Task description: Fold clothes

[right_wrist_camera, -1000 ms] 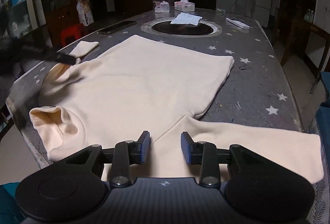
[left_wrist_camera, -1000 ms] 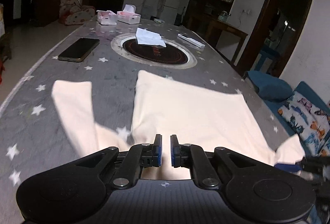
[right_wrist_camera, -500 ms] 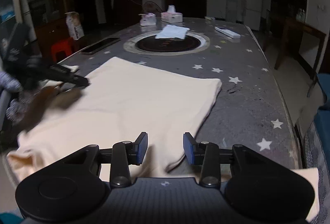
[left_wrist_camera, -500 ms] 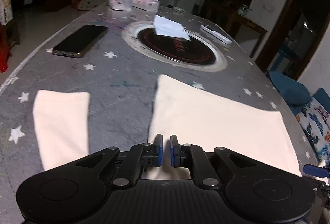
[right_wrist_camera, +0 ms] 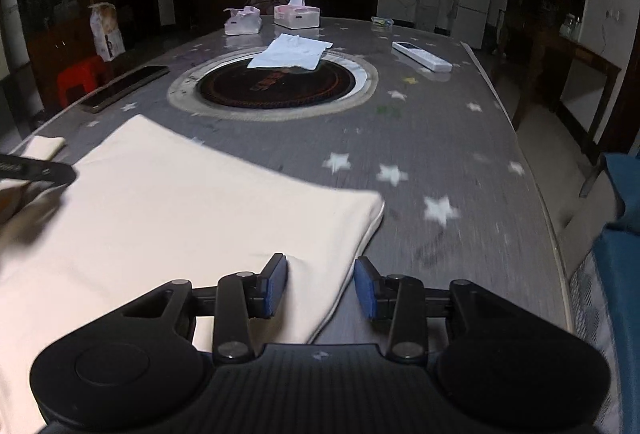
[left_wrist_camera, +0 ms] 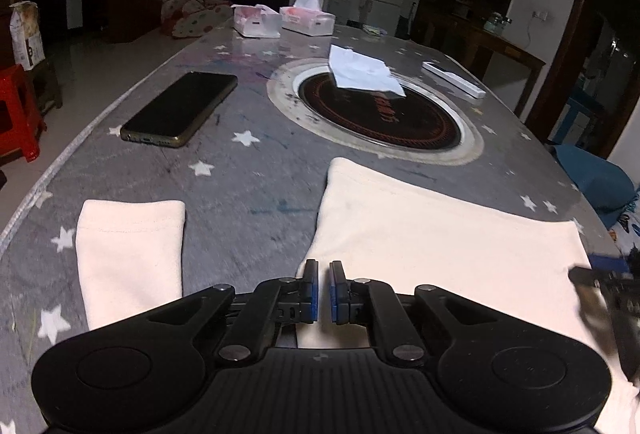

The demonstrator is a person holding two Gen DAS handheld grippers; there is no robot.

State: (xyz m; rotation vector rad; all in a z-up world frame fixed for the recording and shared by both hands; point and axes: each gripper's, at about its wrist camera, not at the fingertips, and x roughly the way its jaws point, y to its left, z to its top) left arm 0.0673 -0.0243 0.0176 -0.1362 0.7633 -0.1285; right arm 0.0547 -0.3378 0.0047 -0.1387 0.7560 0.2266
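while left gripper fingers sit narrow over cream shirt at lower centre, right gripper gapes wide.

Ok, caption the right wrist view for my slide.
Open right gripper straddling the cream shirt edge on the star-patterned table.

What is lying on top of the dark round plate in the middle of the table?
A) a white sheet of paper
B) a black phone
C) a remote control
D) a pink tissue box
A: the white sheet of paper overlaps the round plate's far rim.
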